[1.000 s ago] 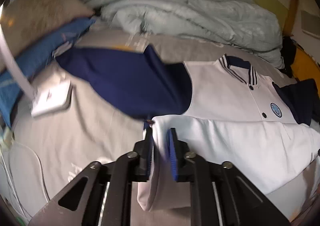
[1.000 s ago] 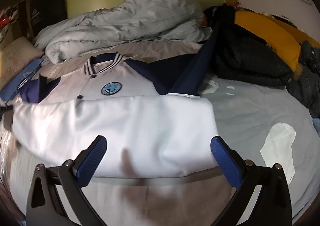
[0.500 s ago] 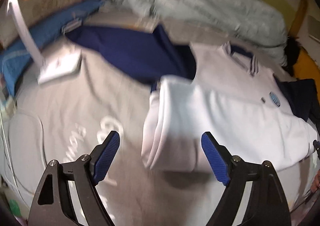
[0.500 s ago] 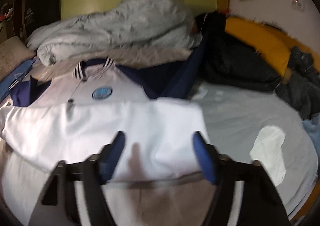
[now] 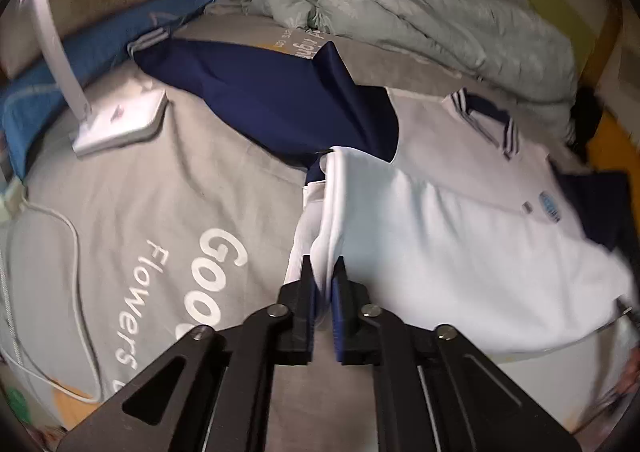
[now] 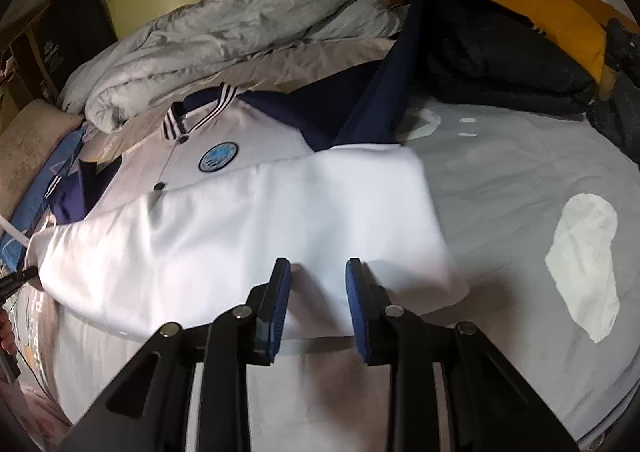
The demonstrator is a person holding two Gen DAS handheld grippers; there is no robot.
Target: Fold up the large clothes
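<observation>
Two tools on jacket (image 6: pixel 248 228): left tool (image 5: pixel 323 288) clamped on edge, right tool (image 6: pixel 318 294) narrowing, fabric between, unpinched; may slip, skewing fold.

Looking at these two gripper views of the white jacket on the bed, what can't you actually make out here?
- Left wrist view: the grey bedsheet's lettering is cut off behind the left hand-held gripper, whose jaws have just closed on the white jacket's folded edge.
- Right wrist view: whether the right hand-held gripper, jaws closing, pinches the fabric; motion blur smears the hem.
- Both views: the round chest badge's design is too small to read.
- The jacket's lower half is hidden under the fold.
</observation>
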